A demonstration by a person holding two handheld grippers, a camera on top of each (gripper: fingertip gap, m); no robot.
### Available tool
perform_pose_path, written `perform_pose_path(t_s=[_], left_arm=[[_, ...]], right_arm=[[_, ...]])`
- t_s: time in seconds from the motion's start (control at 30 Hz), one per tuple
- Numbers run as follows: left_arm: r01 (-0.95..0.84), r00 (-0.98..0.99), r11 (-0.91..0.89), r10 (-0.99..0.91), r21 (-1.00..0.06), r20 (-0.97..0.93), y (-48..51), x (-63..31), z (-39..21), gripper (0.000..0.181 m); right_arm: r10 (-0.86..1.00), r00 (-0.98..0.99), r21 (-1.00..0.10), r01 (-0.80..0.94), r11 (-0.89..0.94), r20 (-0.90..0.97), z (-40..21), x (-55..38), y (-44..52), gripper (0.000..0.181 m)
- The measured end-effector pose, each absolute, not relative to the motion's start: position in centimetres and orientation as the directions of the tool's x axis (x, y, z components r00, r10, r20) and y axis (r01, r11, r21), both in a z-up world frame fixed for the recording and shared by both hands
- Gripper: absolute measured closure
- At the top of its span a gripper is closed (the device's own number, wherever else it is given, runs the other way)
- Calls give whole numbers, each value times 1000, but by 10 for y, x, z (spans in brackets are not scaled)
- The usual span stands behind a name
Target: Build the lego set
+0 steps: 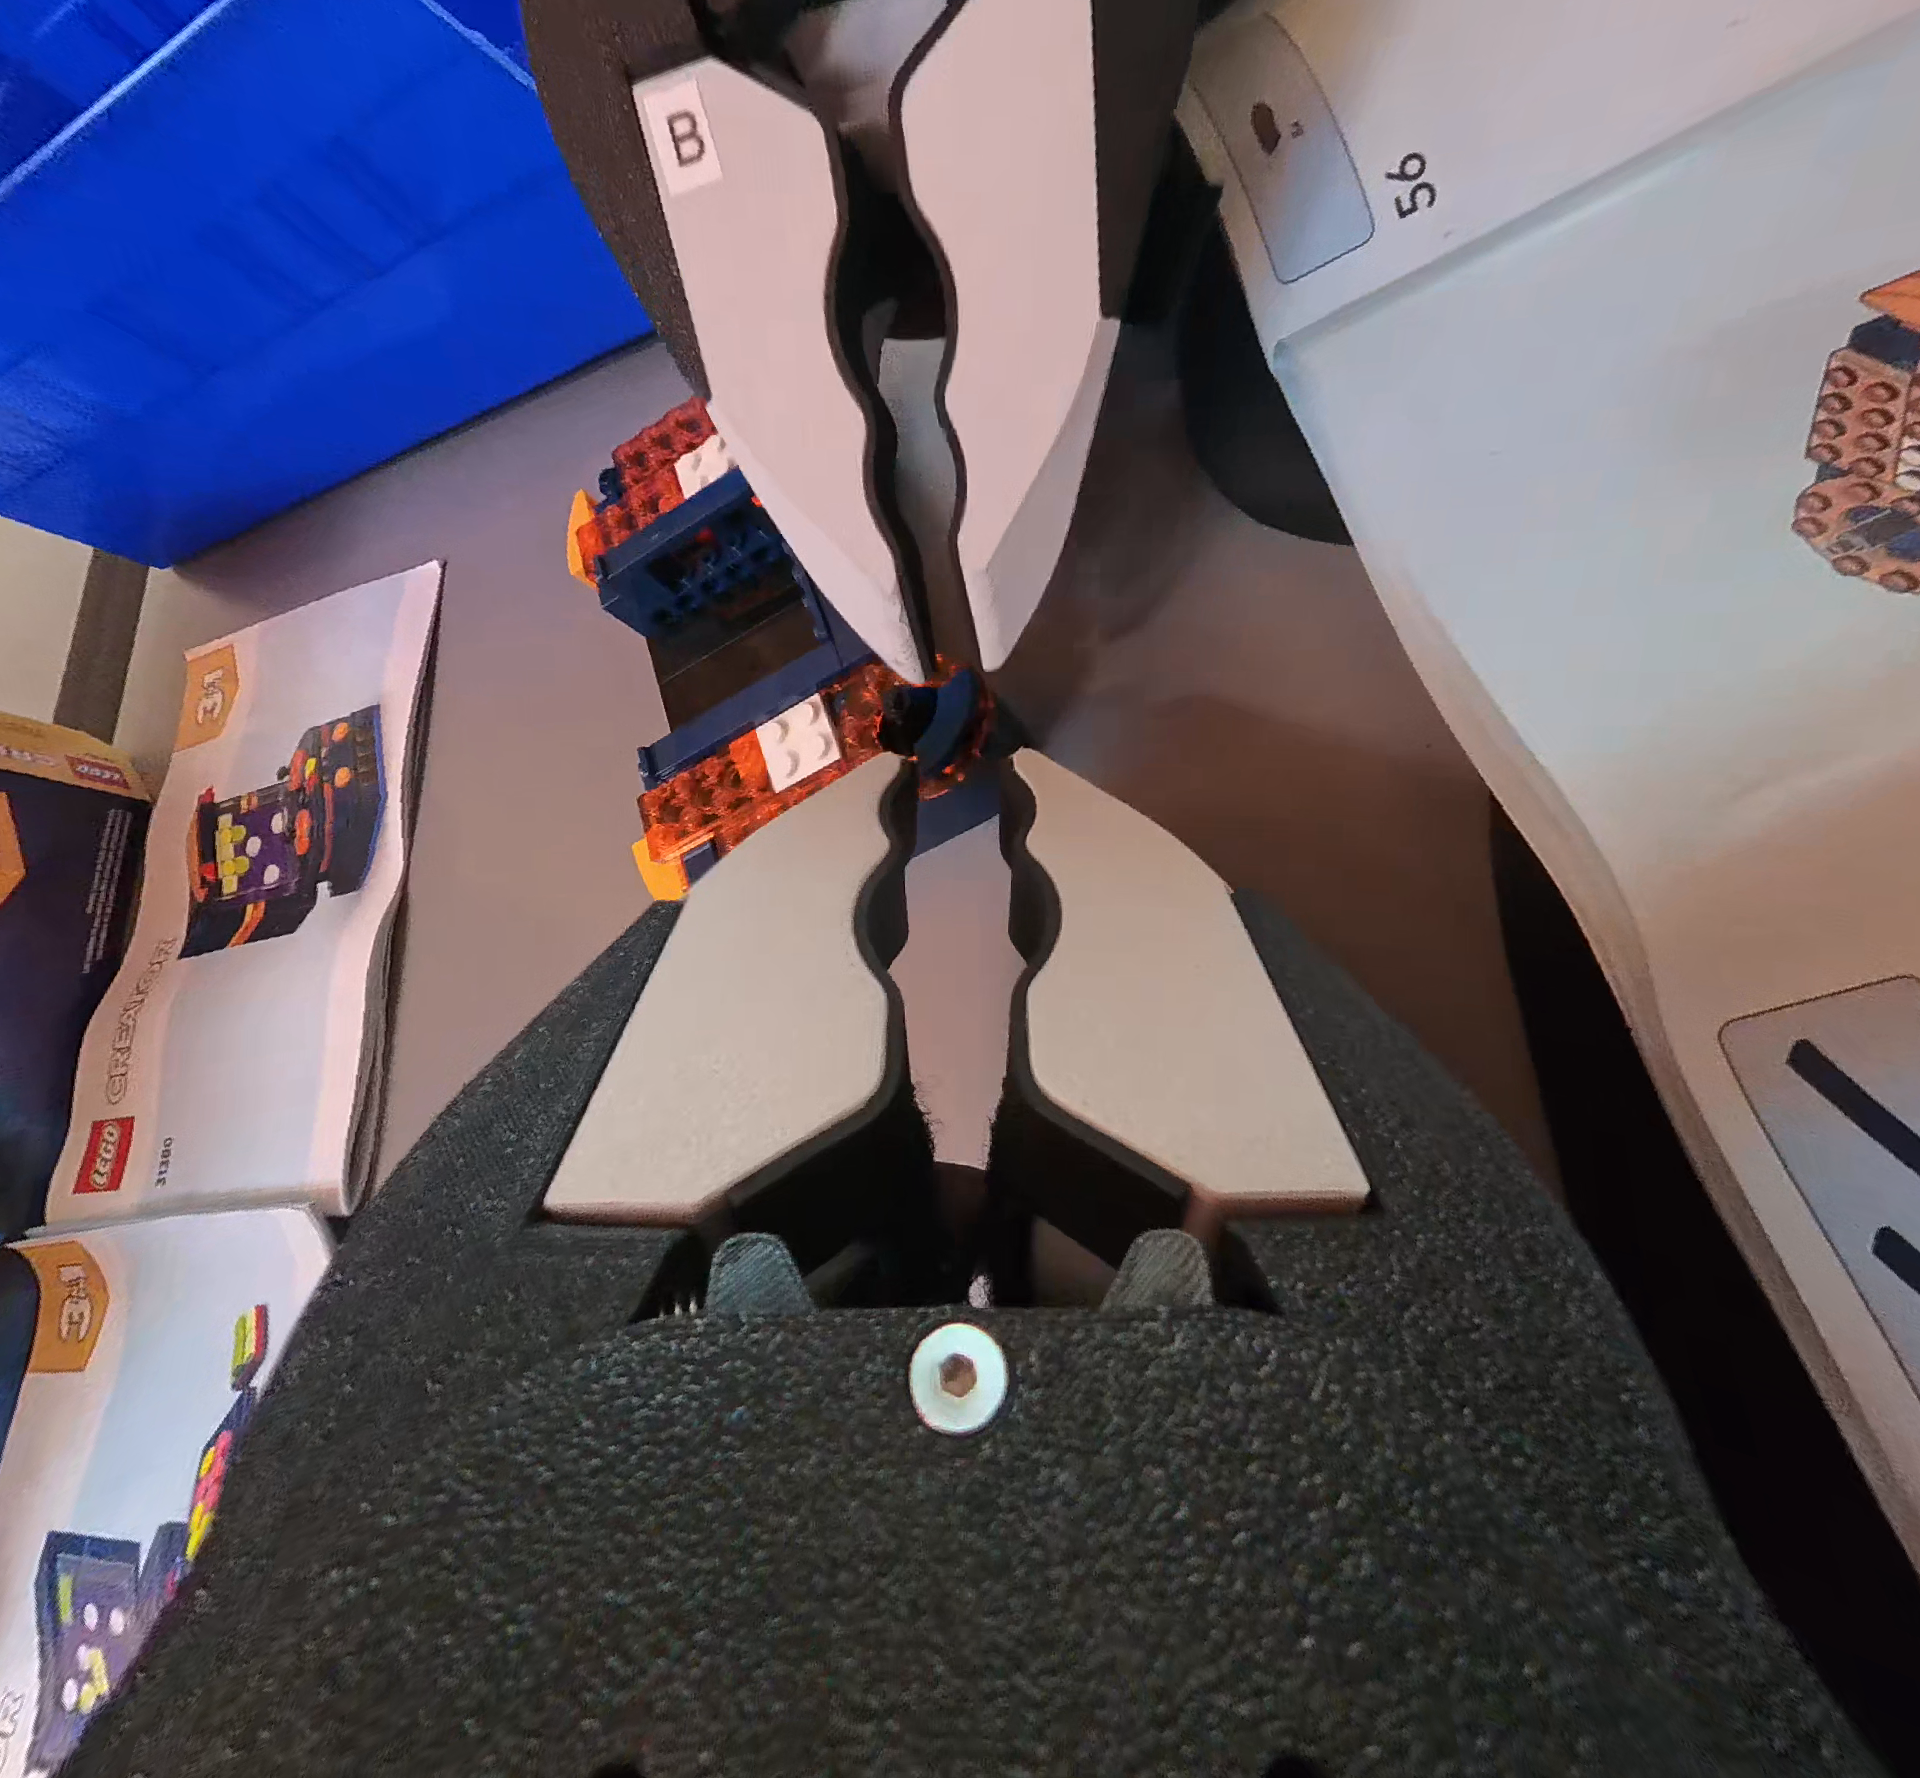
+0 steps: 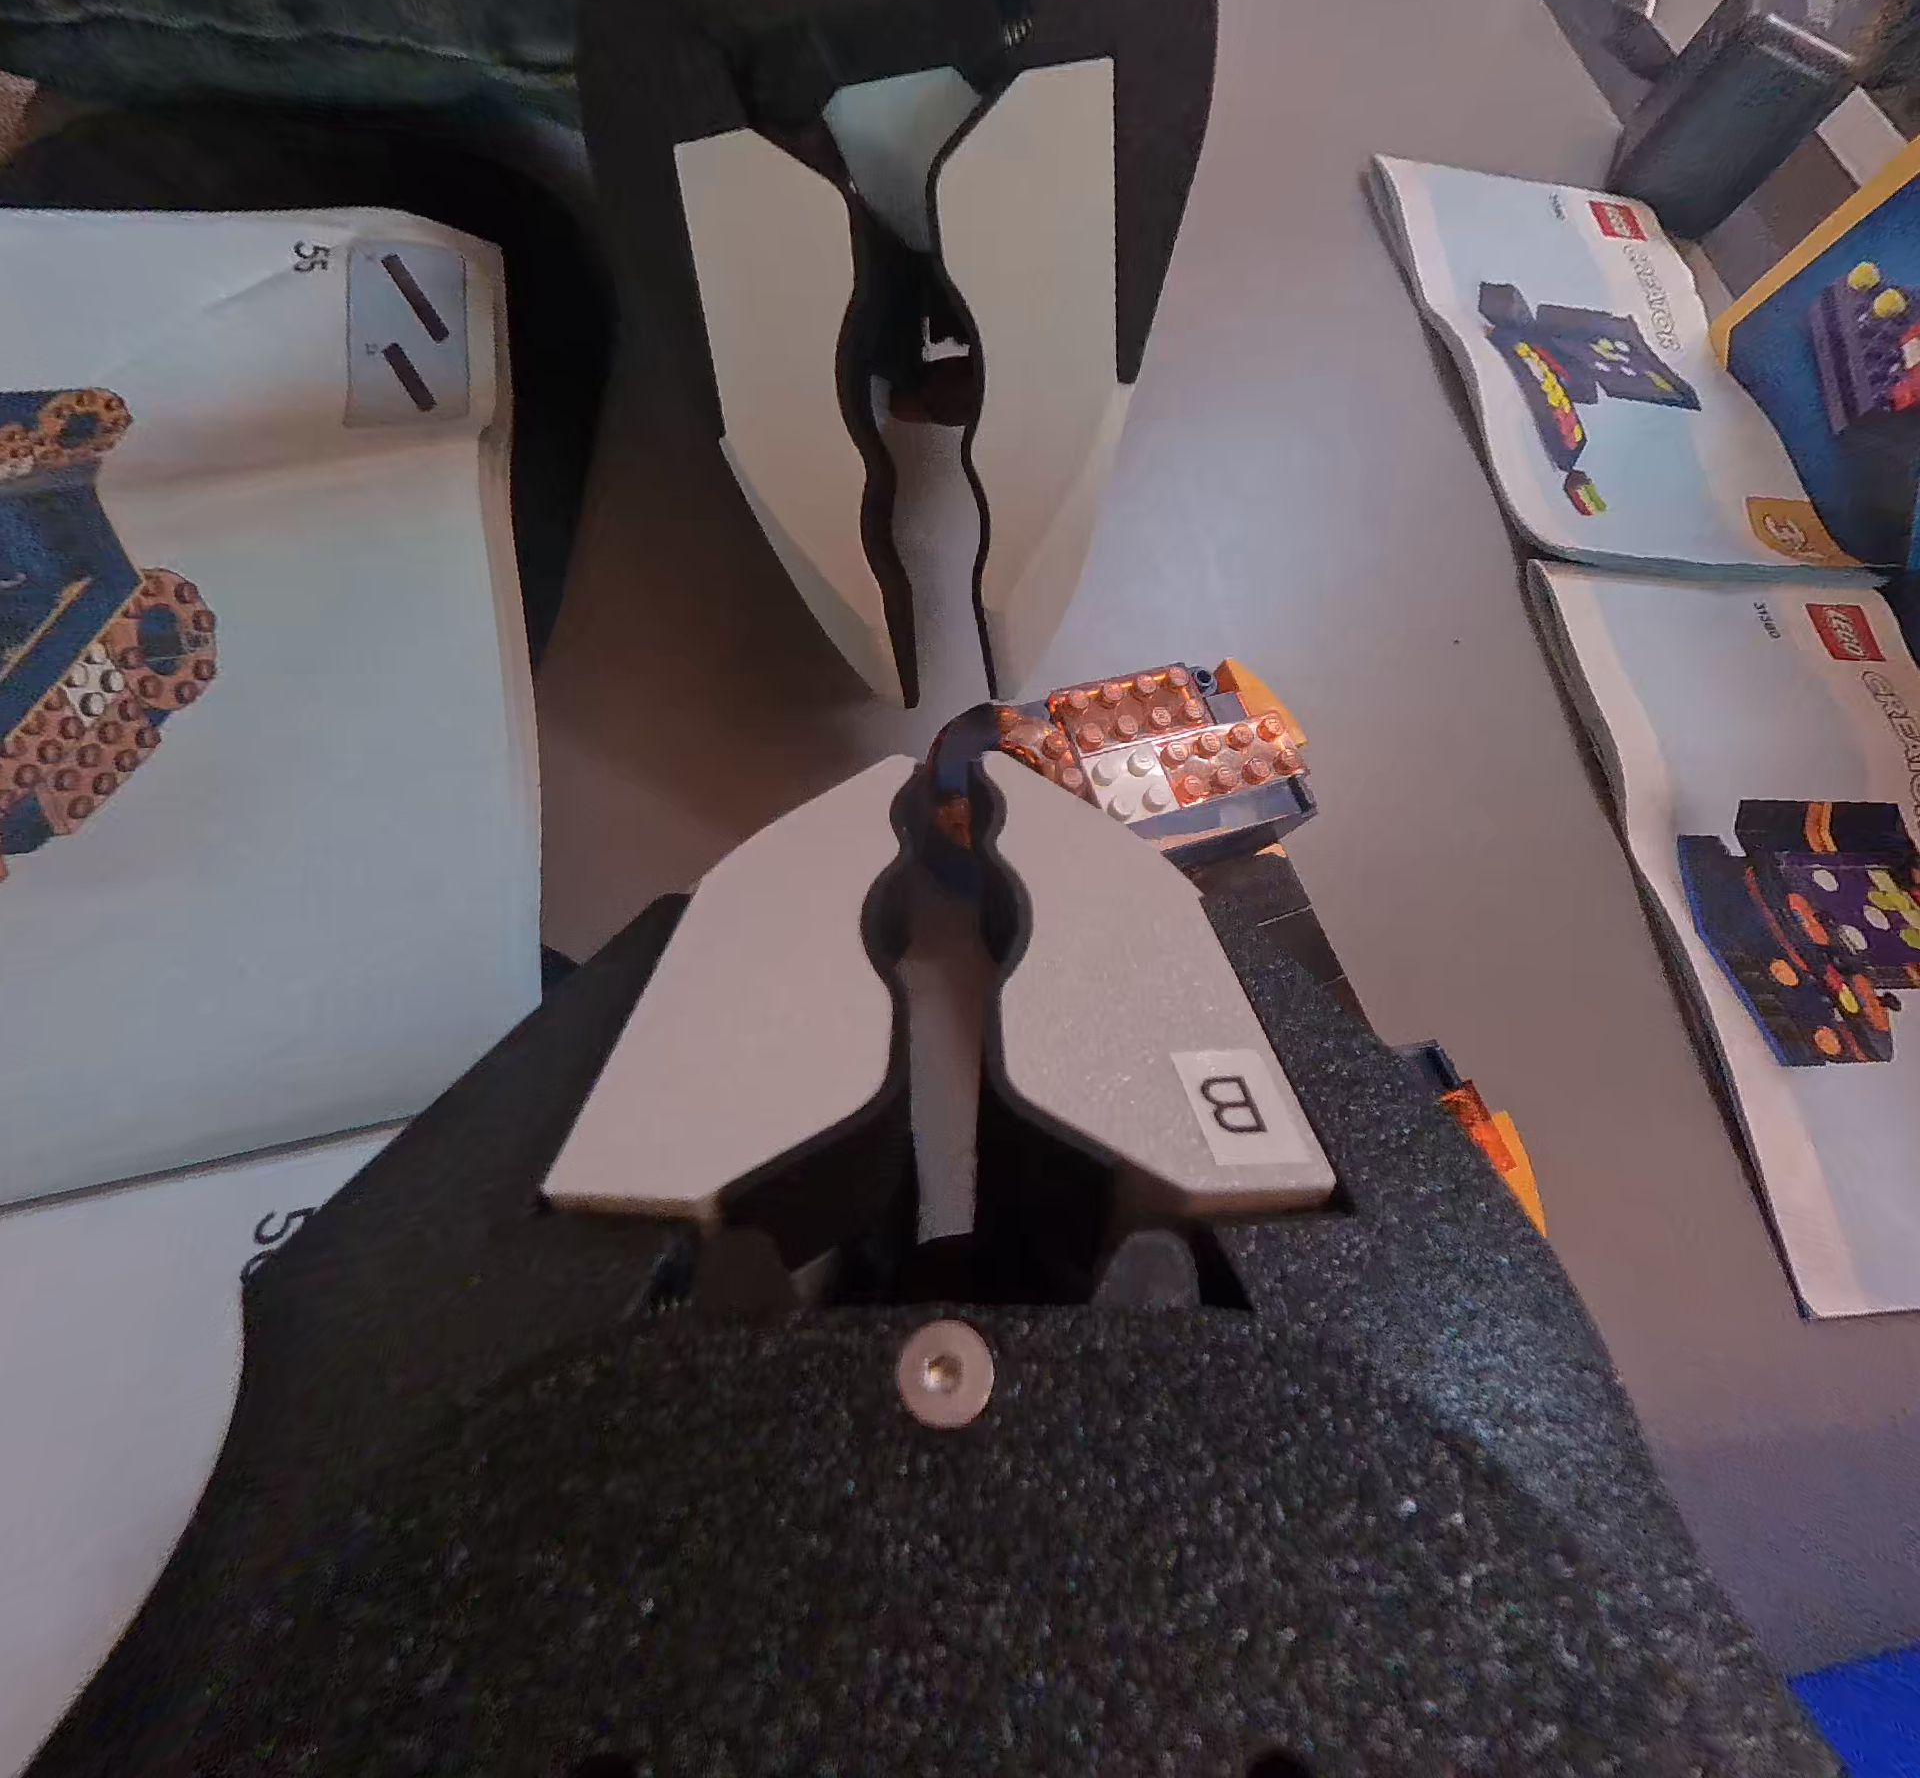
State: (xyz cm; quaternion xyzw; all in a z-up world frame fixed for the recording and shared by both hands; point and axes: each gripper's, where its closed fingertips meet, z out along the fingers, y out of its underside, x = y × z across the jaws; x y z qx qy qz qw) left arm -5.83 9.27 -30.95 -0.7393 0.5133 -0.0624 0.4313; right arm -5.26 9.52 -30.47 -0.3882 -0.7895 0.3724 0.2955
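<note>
- The left hand-held gripper (image 1: 958,760) reaches in from the near edge of its own view, its grey fingers (image 1: 769,1001) drawn close with a narrow gap at the tips; the tips sit right at a round orange-and-dark-blue piece (image 1: 940,726), but I cannot tell whether they clamp it.
- The right hand-held gripper (image 2: 951,772) is closed on that same round piece (image 2: 961,798), which is wedged between its fingertips.
- The two grippers point at each other, tip to tip, over the grey desk (image 2: 1403,585).
- The round piece sits at one end of the lego build (image 1: 727,648), a dark-blue frame with transparent orange studded plates and small white plates; in the right wrist view the build (image 2: 1195,752) lies just right of the fingertips.
- An open instruction booklet (image 2: 260,689) lies left in the right wrist view, showing a drawing of the model.
- Two closed booklets (image 2: 1558,378) and a lego box (image 2: 1829,357) lie to the right.
- Blue plastic bins (image 1: 260,222) stand far left in the left wrist view.
</note>
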Motion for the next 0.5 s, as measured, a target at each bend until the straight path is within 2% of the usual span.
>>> perform_pose_path(t_s=[0.5], left_arm=[[-707, 449, -79, -818, -703, -359, 93, -52, -309, 174]], right_arm=[[828, -517, -804, 385, 453, 219, -307, -52, 100, 179]])
